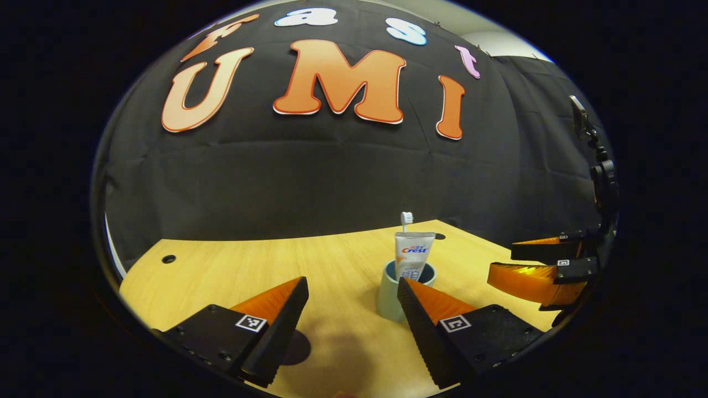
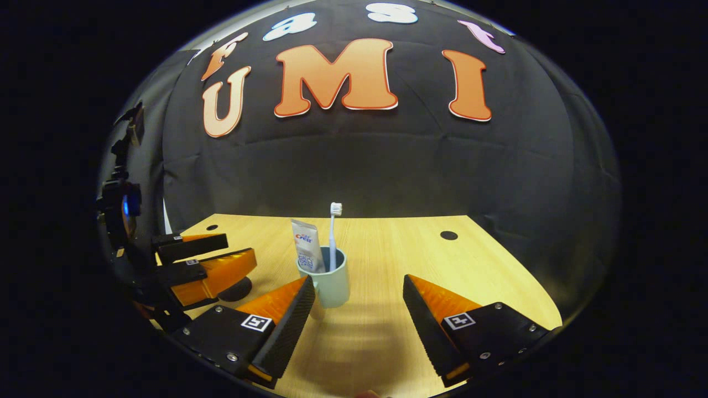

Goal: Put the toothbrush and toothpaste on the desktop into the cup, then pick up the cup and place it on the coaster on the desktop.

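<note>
On the wooden desktop (image 2: 387, 249) the pale green cup (image 2: 331, 282) stood with the toothbrush (image 2: 334, 232) and toothpaste tube (image 2: 307, 246) upright inside. We held the left gripper (image 1: 351, 320) and right gripper (image 2: 359, 320) with fingers apart, clamped on nothing. We judged the lift to the dark coaster (image 2: 235, 289) risky: a skewed grasp could tip the top-heavy cup and spill both.

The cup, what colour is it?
The cup is pale blue-green, a bit darker inside. It shows best in the right gripper view.
</note>
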`<state>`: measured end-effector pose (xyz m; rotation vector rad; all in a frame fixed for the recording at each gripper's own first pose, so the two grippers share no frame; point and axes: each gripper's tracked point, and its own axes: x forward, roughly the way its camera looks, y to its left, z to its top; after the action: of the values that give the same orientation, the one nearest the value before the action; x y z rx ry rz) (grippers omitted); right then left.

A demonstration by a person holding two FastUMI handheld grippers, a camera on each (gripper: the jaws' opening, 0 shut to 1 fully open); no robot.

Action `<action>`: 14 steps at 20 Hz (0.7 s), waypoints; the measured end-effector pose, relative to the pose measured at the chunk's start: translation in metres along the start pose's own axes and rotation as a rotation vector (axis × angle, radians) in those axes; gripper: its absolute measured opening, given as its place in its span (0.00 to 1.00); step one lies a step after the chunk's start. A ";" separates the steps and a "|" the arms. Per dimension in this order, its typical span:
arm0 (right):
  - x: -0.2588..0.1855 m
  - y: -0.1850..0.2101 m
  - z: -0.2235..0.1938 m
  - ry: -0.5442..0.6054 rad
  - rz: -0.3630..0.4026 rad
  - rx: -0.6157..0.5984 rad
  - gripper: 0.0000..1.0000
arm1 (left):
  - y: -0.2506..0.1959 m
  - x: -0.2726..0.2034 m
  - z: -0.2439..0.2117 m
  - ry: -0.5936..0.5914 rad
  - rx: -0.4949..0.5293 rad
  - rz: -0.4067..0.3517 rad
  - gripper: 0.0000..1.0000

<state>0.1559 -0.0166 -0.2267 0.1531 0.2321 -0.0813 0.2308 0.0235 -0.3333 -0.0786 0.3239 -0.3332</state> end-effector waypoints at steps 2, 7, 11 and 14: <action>0.008 0.009 0.000 0.015 0.008 0.005 0.97 | 0.013 -0.015 0.006 0.006 -0.004 0.033 0.97; 0.030 0.029 -0.013 0.095 0.026 0.011 0.97 | 0.048 -0.048 0.014 0.010 0.035 0.117 0.98; 0.047 0.039 -0.024 0.166 0.012 0.000 0.97 | 0.074 -0.071 0.018 0.024 0.038 0.175 0.97; 0.054 0.044 -0.030 0.228 -0.003 -0.004 0.97 | 0.087 -0.088 0.019 0.039 0.039 0.215 0.97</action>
<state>0.2059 0.0287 -0.2622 0.1583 0.4602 -0.0663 0.1853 0.1350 -0.2998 0.0012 0.3607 -0.1280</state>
